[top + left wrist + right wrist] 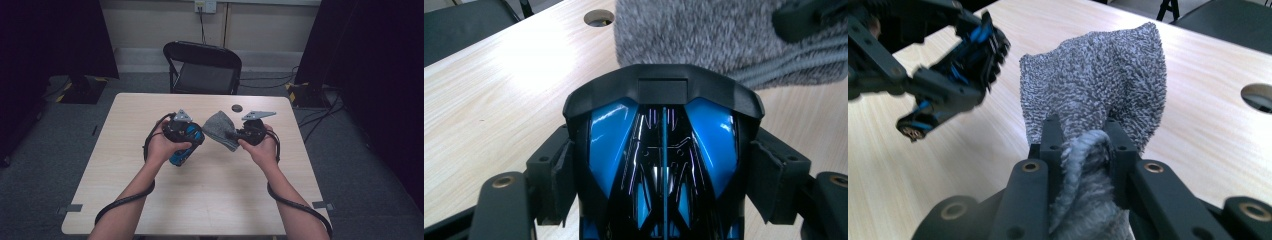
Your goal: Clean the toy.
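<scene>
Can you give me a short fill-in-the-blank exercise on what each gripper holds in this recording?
1. The left gripper is shut on a toy car coloured black and ____.
2. The right gripper is shut on a grey ____.
3. The tabletop is made of light ____.
4. Beyond the table stands a black folding ____.

Missing words: blue; cloth; wood; chair.
</scene>
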Demonstrator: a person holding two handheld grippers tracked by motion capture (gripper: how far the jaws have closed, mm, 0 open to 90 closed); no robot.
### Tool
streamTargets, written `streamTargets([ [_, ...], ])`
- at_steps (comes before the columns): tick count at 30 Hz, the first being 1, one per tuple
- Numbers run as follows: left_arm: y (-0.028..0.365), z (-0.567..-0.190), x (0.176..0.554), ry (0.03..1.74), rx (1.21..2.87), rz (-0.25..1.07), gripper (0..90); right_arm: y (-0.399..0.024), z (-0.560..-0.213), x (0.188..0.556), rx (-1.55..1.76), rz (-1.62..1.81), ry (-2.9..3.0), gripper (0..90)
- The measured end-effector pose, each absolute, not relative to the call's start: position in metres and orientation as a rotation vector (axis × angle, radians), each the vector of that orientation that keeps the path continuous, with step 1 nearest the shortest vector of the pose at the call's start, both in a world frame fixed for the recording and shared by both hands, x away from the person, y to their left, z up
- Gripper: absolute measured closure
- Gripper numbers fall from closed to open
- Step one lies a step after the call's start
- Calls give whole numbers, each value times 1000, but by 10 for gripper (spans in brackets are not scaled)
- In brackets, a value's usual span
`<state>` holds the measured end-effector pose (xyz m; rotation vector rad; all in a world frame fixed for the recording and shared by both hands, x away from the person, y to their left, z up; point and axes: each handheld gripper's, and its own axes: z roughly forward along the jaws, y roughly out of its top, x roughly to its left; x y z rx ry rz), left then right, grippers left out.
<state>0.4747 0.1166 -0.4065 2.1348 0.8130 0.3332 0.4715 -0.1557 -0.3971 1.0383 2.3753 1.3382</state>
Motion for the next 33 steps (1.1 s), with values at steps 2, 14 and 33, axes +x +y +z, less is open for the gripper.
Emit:
streamTargets([
  [2,115,-407,474,809,2138,331,257,-155,-393,472,1034,1344,2356,753],
  [14,107,-410,475,814,2134,327,257,-144,-390,471,1016,1380,2370,753],
  [33,104,-401,476,806,2123,334,257,-126,-405,465,971,1353,2441,753],
])
